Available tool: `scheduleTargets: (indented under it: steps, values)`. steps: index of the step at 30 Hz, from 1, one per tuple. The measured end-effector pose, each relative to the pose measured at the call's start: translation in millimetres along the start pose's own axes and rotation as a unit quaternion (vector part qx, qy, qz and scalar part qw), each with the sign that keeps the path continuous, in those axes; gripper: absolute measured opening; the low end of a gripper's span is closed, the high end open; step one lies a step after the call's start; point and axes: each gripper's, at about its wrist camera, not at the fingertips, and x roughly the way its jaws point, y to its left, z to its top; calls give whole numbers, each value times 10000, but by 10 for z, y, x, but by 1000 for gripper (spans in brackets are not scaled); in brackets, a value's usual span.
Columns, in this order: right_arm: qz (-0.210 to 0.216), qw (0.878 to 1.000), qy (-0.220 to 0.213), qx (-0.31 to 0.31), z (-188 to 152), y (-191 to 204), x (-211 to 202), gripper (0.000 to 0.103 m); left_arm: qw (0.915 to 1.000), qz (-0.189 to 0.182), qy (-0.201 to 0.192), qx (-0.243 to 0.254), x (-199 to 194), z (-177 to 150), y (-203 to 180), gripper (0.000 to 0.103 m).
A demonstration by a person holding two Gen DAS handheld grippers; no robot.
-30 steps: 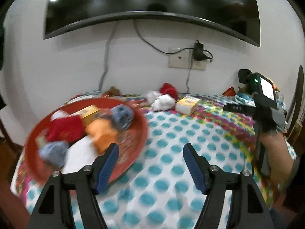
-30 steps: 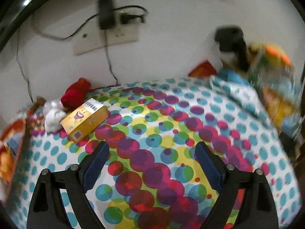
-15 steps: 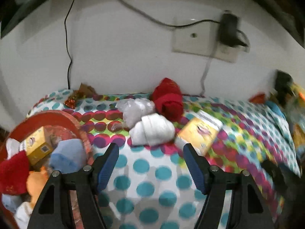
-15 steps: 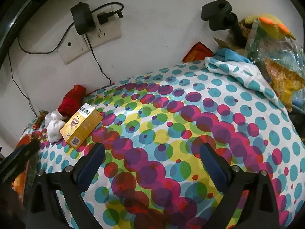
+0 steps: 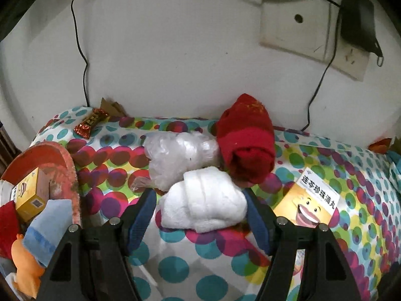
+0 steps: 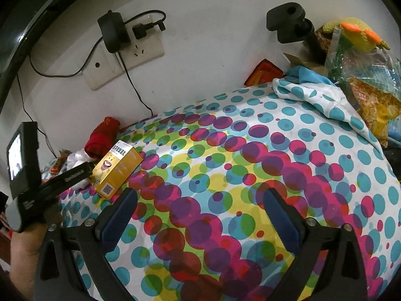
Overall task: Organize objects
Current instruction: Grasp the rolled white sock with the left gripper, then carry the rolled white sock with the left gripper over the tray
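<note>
My left gripper [image 5: 200,213] is open, one finger on each side of a white rolled sock [image 5: 203,205] on the dotted tablecloth. Behind it lie a clear plastic bundle [image 5: 180,158] and a red rolled sock [image 5: 246,145]. A yellow box [image 5: 308,205] lies to the right; it also shows in the right wrist view [image 6: 115,170]. A red tray [image 5: 67,160] at the left holds a small yellow box [image 5: 27,195], a blue sock [image 5: 47,228] and an orange toy [image 5: 25,266]. My right gripper [image 6: 198,210] is open and empty above the cloth.
A wrapped candy bar [image 5: 91,124] lies at the back left near the wall. Cables and a wall socket [image 5: 313,30] hang above. In the right wrist view, a pile of bags and a knitted toy [image 6: 361,40] sits at the table's right end, with a black mount [image 6: 288,22].
My left gripper has swung right, away from the tray, and moved in around the white sock. My right gripper has drawn back slightly; the left gripper now shows in its view.
</note>
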Motion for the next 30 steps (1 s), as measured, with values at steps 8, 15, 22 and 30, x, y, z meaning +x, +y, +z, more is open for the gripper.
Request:
scheduleTargets:
  steps: [8, 15, 22, 30]
  values:
    - [7, 10000, 16, -24, -6, 40, 13, 101, 9999, -85, 78, -41, 33, 5, 0, 58]
    - [3, 10000, 10, -16, -16, 35, -4, 101, 9999, -141, 55, -19, -9, -7, -13, 52]
    - [-12, 10000, 37, -11, -9, 9, 0, 101, 9997, -210, -20, 75, -133, -72, -33, 49]
    - [-38, 10000, 79, -8, -6, -10, 13, 102, 9992, -292, -224, 174, -449, -115, -7, 48]
